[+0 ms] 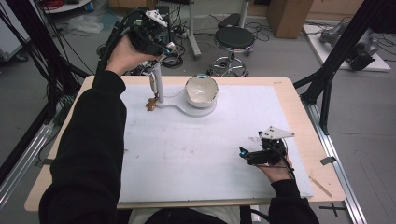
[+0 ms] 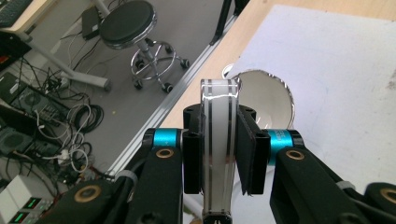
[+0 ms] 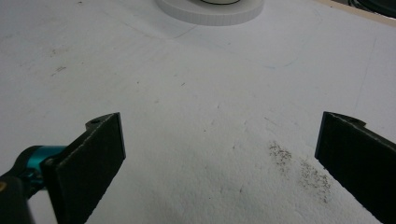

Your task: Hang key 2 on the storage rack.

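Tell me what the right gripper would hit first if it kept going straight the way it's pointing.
Probably the white round base under the bowl. The right gripper, jaws wide open, looks along the bare white mat toward it, with nothing lying between. Depth is hard to judge, so it might scrape the mat first.

Two handheld grippers are at work: the left gripper (image 1: 159, 46) and the right gripper (image 1: 250, 156). One white juicer lever (image 2: 219, 140) rises from one white base (image 1: 187, 109), which carries one bowl (image 1: 201, 91). One white mat (image 1: 196, 149) covers one wooden table (image 1: 299, 116). One black stool (image 1: 234, 39) stands on the floor behind.
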{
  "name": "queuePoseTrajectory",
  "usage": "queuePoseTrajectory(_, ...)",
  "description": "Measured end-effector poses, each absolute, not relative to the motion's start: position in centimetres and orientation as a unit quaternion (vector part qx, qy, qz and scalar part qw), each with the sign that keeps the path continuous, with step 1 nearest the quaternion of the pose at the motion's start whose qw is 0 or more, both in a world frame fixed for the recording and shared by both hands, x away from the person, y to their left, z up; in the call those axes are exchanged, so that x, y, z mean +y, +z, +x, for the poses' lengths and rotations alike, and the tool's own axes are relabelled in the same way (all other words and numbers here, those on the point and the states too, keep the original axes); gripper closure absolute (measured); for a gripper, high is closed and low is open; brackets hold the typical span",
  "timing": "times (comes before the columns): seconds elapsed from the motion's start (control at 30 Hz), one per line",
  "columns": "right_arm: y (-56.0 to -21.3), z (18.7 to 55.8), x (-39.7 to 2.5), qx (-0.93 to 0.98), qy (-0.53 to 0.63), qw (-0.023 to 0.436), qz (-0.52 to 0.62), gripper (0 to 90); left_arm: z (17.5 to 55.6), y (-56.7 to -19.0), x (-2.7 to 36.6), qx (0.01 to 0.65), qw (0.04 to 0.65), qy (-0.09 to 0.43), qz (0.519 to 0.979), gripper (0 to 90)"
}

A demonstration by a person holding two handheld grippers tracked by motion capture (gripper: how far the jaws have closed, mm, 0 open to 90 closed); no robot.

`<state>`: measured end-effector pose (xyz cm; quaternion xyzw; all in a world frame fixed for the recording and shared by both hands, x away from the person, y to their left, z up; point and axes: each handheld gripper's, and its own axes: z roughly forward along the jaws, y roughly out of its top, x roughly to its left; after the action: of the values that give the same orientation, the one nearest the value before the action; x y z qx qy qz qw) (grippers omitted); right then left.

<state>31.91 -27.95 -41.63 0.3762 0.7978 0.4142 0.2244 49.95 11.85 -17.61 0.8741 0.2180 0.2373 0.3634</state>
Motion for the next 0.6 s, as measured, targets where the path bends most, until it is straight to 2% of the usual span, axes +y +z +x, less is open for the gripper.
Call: queuePoseTrajectory(0.6, -41.8, 31.9, -28.2, 0.797, 0.414, 0.221, 0.381, 0.7, 52.0, -19.3, 10.9, 0.254, 0.349, 0.282, 0.857, 74.1)
